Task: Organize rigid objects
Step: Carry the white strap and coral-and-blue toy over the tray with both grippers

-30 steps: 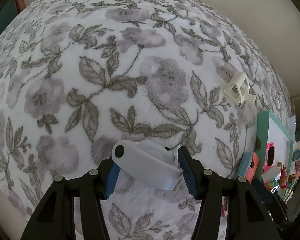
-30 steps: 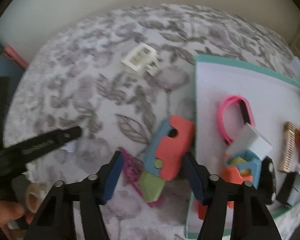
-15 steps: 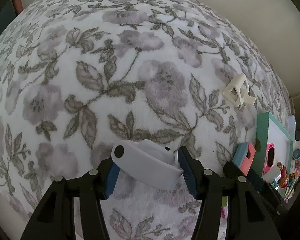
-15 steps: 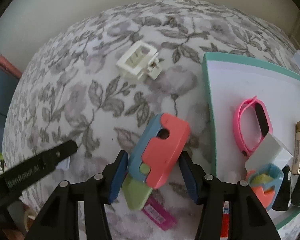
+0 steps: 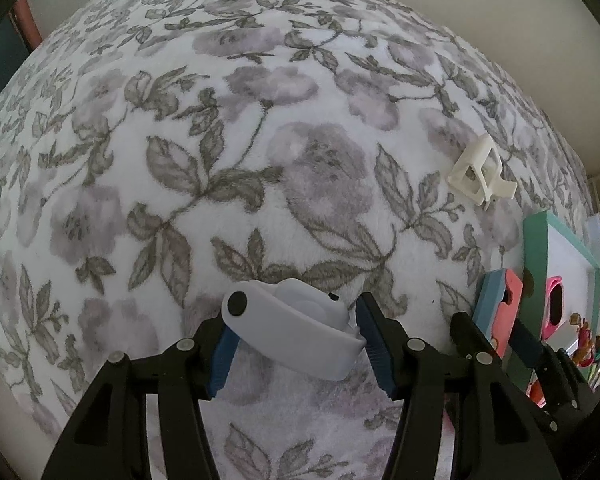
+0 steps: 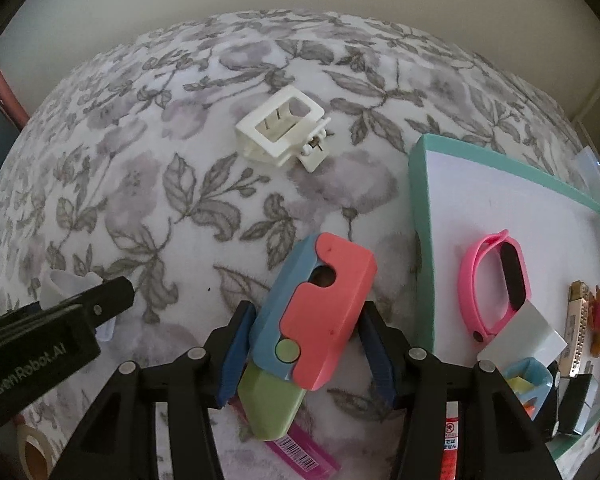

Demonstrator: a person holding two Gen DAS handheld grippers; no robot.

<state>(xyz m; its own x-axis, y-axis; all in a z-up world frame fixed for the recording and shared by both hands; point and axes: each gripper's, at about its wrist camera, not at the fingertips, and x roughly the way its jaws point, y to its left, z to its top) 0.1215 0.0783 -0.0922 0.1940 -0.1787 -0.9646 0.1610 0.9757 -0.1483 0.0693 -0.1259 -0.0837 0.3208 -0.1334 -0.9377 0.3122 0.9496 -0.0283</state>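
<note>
**Both grippers loaded over the floral blanket**

A pale grey curved plastic piece with a black round button (image 5: 296, 330) is clamped between the blue pads of the left gripper (image 5: 294, 344). A coral, blue and green plastic block toy (image 6: 306, 322) is gripped by the right gripper (image 6: 306, 350), just beside the teal-rimmed white tray (image 6: 420, 184). A cream plastic hair claw (image 6: 284, 132) lies apart on the grey floral fleece blanket (image 5: 180, 140).
</note>
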